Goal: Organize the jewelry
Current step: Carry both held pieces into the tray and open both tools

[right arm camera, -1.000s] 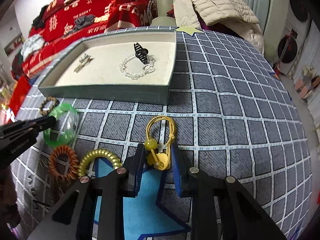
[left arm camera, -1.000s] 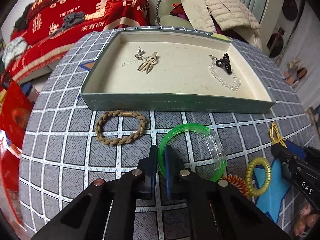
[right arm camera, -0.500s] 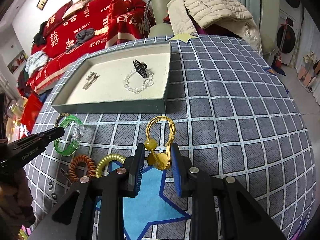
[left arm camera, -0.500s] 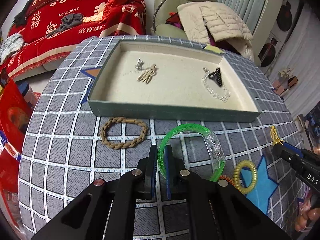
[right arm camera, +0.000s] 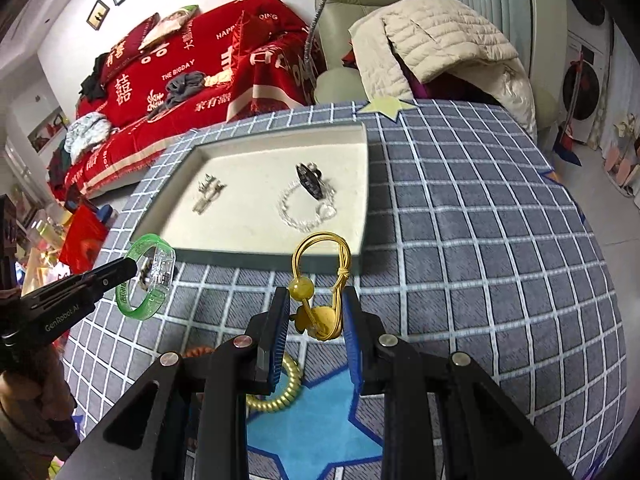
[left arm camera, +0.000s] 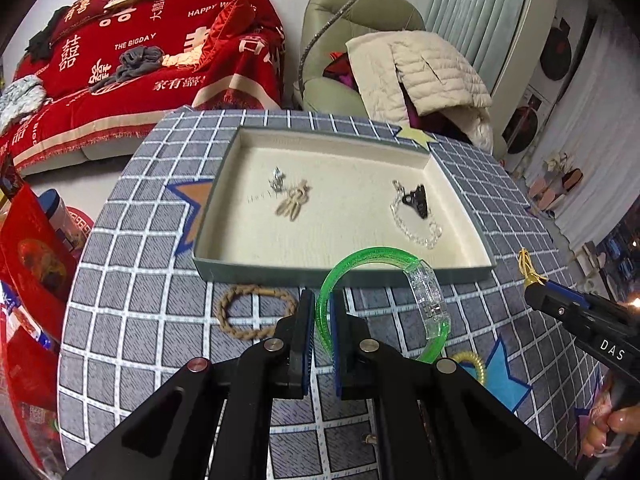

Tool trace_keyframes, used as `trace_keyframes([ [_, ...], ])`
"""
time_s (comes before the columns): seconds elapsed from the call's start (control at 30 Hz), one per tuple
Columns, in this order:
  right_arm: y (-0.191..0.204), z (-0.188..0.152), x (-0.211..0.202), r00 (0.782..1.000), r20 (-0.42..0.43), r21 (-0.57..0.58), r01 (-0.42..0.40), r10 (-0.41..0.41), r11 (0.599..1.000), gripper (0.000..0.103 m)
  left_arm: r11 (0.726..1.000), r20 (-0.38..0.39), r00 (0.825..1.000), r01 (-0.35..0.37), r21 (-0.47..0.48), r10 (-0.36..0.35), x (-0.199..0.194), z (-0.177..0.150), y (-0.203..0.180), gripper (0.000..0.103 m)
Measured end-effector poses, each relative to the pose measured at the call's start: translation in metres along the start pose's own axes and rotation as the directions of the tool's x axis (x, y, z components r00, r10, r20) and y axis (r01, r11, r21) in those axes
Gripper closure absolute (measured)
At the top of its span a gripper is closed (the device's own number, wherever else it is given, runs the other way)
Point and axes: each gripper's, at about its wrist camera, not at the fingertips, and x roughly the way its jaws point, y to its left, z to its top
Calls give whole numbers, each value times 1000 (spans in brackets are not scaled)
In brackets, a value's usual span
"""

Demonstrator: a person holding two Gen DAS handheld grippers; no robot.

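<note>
My left gripper (left arm camera: 321,304) is shut on a green and clear plastic bangle (left arm camera: 372,258), held in the air just in front of the tray's near wall. My right gripper (right arm camera: 316,304) is shut on a yellow cord hair tie with beads (right arm camera: 320,276), also lifted off the table. The green tray (left arm camera: 344,276) with a cream lining holds a beige hair clip (left arm camera: 294,204), a small silver piece (left arm camera: 277,179), a black claw clip (left arm camera: 416,200) and a clear bead bracelet (left arm camera: 416,232). The same tray (right arm camera: 256,258) sits left of centre in the right wrist view.
A braided brown hair tie (left arm camera: 252,312) lies on the checked tablecloth before the tray. A yellow spiral hair tie (right arm camera: 280,396) and an orange one (right arm camera: 198,350) lie near the blue star. A red-covered sofa and a chair with a beige jacket stand beyond the table.
Both grippers have risen off the table, the left carrying the green bangle and the right carrying the yellow hair tie. More of the room beyond the table shows now.
</note>
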Motion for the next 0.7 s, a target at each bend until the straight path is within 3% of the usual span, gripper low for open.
trace_keyframes([
  [0.7, 30, 50, 18, 998, 24, -55, -58, 60, 997, 75, 999, 67, 997, -32, -5, 32, 1, 52, 23, 74],
])
